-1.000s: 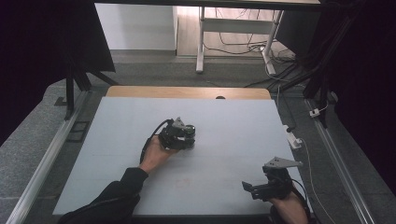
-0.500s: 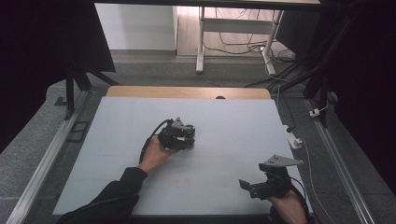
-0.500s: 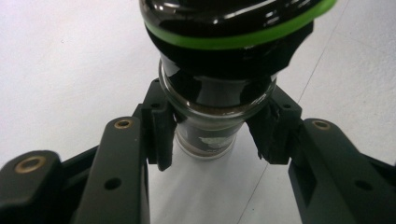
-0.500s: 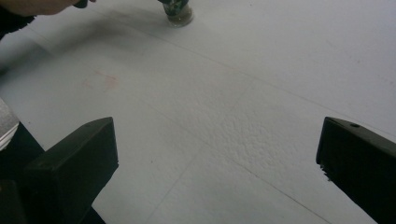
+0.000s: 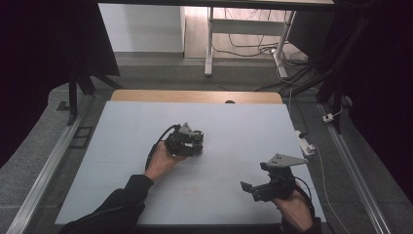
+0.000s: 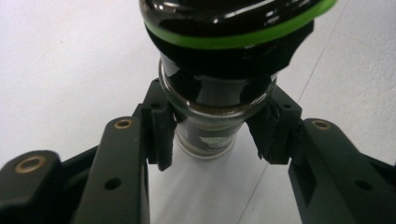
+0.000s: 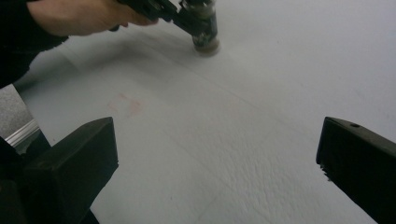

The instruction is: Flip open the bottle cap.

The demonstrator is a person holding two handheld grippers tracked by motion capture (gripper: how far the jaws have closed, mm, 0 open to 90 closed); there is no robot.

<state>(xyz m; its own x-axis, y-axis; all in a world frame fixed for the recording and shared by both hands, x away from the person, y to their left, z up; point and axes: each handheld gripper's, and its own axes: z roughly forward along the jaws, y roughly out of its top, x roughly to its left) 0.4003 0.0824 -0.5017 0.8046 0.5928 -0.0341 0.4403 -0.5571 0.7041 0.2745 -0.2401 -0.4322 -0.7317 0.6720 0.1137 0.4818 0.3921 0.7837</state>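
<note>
While the right gripper (image 5: 249, 187) is held low at the near right edge of the table (image 5: 243, 126), its jaws are seen spread wide in the right gripper view, with nothing between them; it is judged idle and waiting. Farther in, near the table's middle, the left gripper (image 6: 212, 135) is clenched on a small glass jar (image 6: 210, 126); the pads (image 6: 161, 135) are pressed against the jar's body just below its shoulder, one on each side. A dark cap with a green ring (image 6: 243, 35) is seen on the jar; dark contents show through the glass. From the right gripper view the jar (image 7: 204, 28) is seen standing upright with its base on the table surface, the left hand (image 7: 79, 16) behind it.

The step in hand is judged to be the holding or steadying of the jar by the left gripper; the next move would call for either a lift or an approach by the right gripper toward the cap, with the left grasp kept firm so the glass does not slip.

A pale mark is visible on the jar's lower part; no writing can be read; no brand can be told. A faint reddish stain (image 7: 128, 105) is noted on the table.
</note>
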